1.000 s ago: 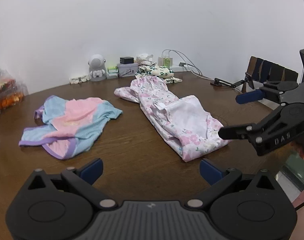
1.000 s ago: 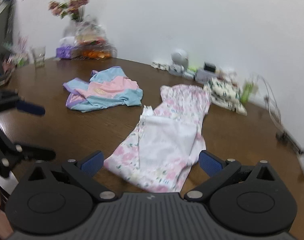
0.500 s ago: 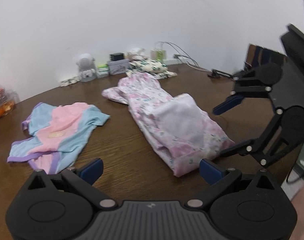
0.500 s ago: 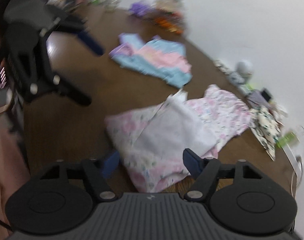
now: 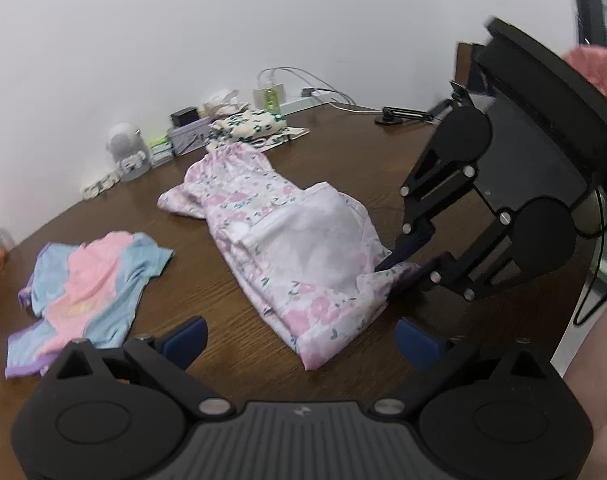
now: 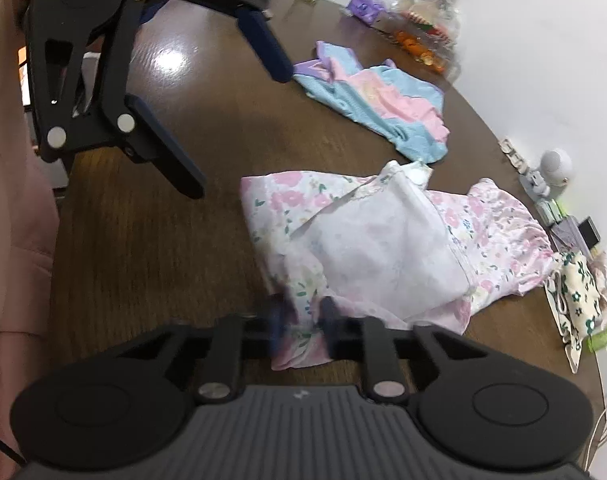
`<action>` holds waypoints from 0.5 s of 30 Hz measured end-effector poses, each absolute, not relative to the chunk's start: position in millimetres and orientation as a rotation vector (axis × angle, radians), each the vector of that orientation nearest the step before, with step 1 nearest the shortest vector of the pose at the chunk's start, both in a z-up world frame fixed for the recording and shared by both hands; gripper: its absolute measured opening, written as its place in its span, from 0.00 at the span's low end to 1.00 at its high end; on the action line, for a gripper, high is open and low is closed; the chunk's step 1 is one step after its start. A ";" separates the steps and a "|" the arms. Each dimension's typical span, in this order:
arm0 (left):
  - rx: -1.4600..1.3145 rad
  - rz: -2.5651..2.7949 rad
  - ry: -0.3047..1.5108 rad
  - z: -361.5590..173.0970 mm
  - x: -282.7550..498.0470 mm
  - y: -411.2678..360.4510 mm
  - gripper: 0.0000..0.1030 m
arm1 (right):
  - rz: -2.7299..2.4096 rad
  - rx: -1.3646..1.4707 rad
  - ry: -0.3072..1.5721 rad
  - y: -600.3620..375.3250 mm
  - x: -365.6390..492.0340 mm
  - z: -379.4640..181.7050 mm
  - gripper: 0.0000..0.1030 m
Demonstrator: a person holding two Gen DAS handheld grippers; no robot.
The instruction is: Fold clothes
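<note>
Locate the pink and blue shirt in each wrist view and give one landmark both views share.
Left wrist view: the pink and blue shirt lies flat at lower left on the brown wooden table, left of the pink floral garment.
Right wrist view: the shirt lies at upper centre-right, beyond the floral garment.
Shared landmark: the small white robot figurine by the wall.

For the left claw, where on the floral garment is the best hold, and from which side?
Probably the free near corner of the floral garment, approached from the table edge. That hem lies flat, with bare table beside it. The right claw is closing on the other near corner, so matching holds would let the hem lift evenly.
</note>
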State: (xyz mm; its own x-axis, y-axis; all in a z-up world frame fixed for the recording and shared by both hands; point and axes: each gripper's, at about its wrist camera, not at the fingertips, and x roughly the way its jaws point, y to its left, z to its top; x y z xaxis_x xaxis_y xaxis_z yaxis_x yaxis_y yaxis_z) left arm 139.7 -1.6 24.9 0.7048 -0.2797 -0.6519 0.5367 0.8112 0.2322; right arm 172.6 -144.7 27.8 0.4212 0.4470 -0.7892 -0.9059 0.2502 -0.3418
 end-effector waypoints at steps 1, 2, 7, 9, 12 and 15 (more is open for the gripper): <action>0.462 -0.473 0.635 23.1 139.7 -4.9 0.97 | 1.007 -0.873 0.634 -145.3 174.6 29.8 0.10; 0.503 -0.476 0.631 20.8 140.6 -8.8 0.97 | 1.008 -0.833 0.658 -147.0 179.6 33.2 0.09; 0.722 -0.545 0.590 9.1 149.7 -25.9 0.83 | 1.003 -0.574 0.793 -164.5 212.2 56.2 0.08; 0.819 -0.559 0.572 4.0 157.0 -33.1 0.48 | 1.000 -0.508 0.827 -170.0 223.1 63.8 0.08; 0.943 -0.582 0.485 -2.8 164.1 -39.3 0.36 | 0.998 -0.434 0.866 -176.3 235.7 72.5 0.08; 1.104 -0.596 0.360 -15.1 161.2 -41.5 0.40 | 0.999 -0.403 0.885 -179.0 241.3 77.1 0.08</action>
